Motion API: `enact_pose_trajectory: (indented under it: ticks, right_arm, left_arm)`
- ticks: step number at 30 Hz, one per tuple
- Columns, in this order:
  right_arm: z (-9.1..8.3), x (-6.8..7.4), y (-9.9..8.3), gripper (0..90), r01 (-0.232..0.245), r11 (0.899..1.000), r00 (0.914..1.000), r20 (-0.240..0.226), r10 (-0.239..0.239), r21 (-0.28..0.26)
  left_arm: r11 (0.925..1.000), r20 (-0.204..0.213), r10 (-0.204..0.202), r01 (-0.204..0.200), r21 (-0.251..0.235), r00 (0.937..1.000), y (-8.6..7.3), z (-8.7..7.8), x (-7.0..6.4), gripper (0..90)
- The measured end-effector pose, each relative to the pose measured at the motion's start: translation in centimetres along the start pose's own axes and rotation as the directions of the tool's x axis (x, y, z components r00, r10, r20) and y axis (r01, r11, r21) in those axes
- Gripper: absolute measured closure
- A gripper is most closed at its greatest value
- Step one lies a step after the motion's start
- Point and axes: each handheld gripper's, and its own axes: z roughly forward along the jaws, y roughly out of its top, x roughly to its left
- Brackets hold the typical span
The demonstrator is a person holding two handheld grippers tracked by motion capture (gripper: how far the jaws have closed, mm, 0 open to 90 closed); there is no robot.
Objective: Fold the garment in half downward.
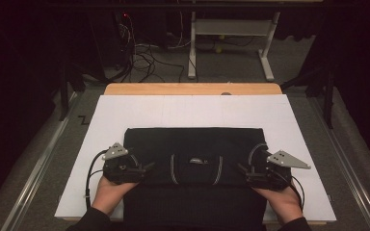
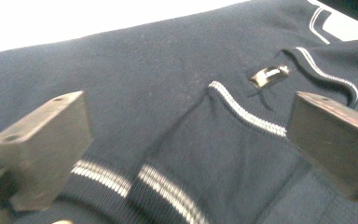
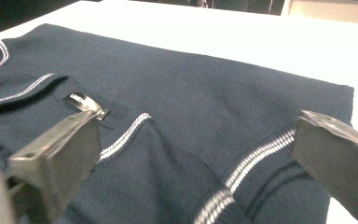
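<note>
Sweater (image 1: 192, 144), dark knit with pale stripes, lies folded flat on white tabletop (image 1: 125, 110). Left tongs (image 1: 147, 168) and right tongs (image 1: 241, 169) both spread apart, hovering at its sides. Likely soft, limp, light; best pinched at doubled side edges

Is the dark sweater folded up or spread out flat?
Folded. The sweater lies as a neat rectangle, its striped cuffs tucked over the front near the neck label. Both claws hover open above it.
</note>
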Motion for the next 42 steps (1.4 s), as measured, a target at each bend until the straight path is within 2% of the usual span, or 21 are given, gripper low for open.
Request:
enact_pose_trajectory:
  ticks: [5, 7, 10, 13, 15, 18, 19, 20, 23, 24, 26, 29, 33, 37, 42]
  right_arm:
    - [1.2, 0.5, 0.9, 0.4, 0.037, 0.999, 0.9989, -0.030, -0.037, 0.012]
    - [1.7, 0.7, 1.2, 0.4, 0.042, 0.999, 0.9984, -0.039, -0.042, 0.016]
    - [2.6, 1.0, 1.8, 0.4, 0.052, 0.998, 0.9976, -0.047, -0.050, 0.028]
    - [3.5, 1.2, 2.3, 0.6, 0.067, 0.997, 0.9968, -0.045, -0.065, 0.034]
    - [4.4, 1.5, 2.6, 1.6, 0.069, 0.996, 0.9963, -0.055, -0.066, 0.059]
    - [4.9, 1.7, 2.5, 4.1, 0.070, 0.994, 0.9961, -0.059, -0.065, 0.083]
    - [5.0, 1.7, 2.4, 6.9, 0.068, 0.993, 0.9959, -0.066, -0.061, 0.100]
    - [5.2, 1.8, 2.1, 13.3, 0.071, 0.989, 0.9949, -0.080, -0.061, 0.132]
    - [5.3, 1.7, 1.8, 18.0, 0.065, 0.986, 0.9950, -0.085, -0.052, 0.155]
    - [5.4, 1.7, 1.6, 19.8, 0.057, 0.983, 0.9953, -0.087, -0.043, 0.172]
    - [5.6, 1.5, 1.2, 22.5, 0.058, 0.978, 0.9959, -0.079, -0.044, 0.198]
    - [5.8, 1.4, 0.7, 25.5, 0.053, 0.971, 0.9965, -0.076, -0.036, 0.232]
    - [6.1, 1.6, 0.4, 30.8, 0.056, 0.961, 0.9969, -0.069, -0.038, 0.273]
    - [6.5, 1.8, 0.2, 37.4, 0.076, 0.950, 0.9957, -0.074, -0.056, 0.304]
    - [6.7, 2.1, 0.1, 47.8, 0.102, 0.943, 0.9935, -0.081, -0.080, 0.316]
  left_arm:
    - [0.9999, 0.002, 0.010, -0.010, -0.003, 0.9999, 1.3, 1.5, -0.5, 0.0]
    - [0.9996, 0.011, 0.027, -0.027, 0.010, 0.9996, 1.7, 2.1, -0.8, 0.0]
    - [0.9988, 0.038, 0.025, -0.027, 0.042, 0.9990, 1.9, 3.2, -1.3, 0.0]
    - [0.9949, 0.017, 0.045, -0.046, 0.090, 0.9988, 2.0, 4.2, -1.6, 0.6]
    - [0.9919, 0.011, 0.036, -0.037, 0.121, 0.9993, 2.1, 4.8, -1.5, 6.6]
    - [0.9852, -0.013, 0.046, -0.043, 0.166, 0.9989, 2.2, 5.6, -1.7, 10.0]
    - [0.9816, -0.018, 0.047, -0.043, 0.186, 0.9987, 2.1, 5.9, -1.7, 11.8]
    - [0.9789, -0.019, 0.042, -0.038, 0.201, 0.9989, 2.0, 6.2, -1.7, 12.6]
    - [0.9657, -0.035, 0.056, -0.045, 0.256, 0.9978, 1.6, 7.0, -1.7, 12.6]
    - [0.9639, -0.034, 0.052, -0.041, 0.263, 0.9981, 1.6, 7.1, -1.6, 12.7]
    - [0.9648, -0.032, 0.044, -0.034, 0.261, 0.9985, 1.5, 7.0, -1.5, 16.9]
    - [0.9562, -0.034, 0.030, -0.019, 0.292, 0.9990, 1.4, 7.4, -1.3, 20.2]
    - [0.9560, -0.035, 0.051, -0.039, 0.291, 0.9981, 1.3, 7.4, -1.5, 25.9]
    - [0.9575, 0.001, 0.069, -0.066, 0.281, 0.9977, 1.1, 7.3, -1.8, 38.9]
    - [0.9591, 0.040, 0.070, -0.079, 0.272, 0.9967, 0.9, 7.2, -1.8, 52.1]
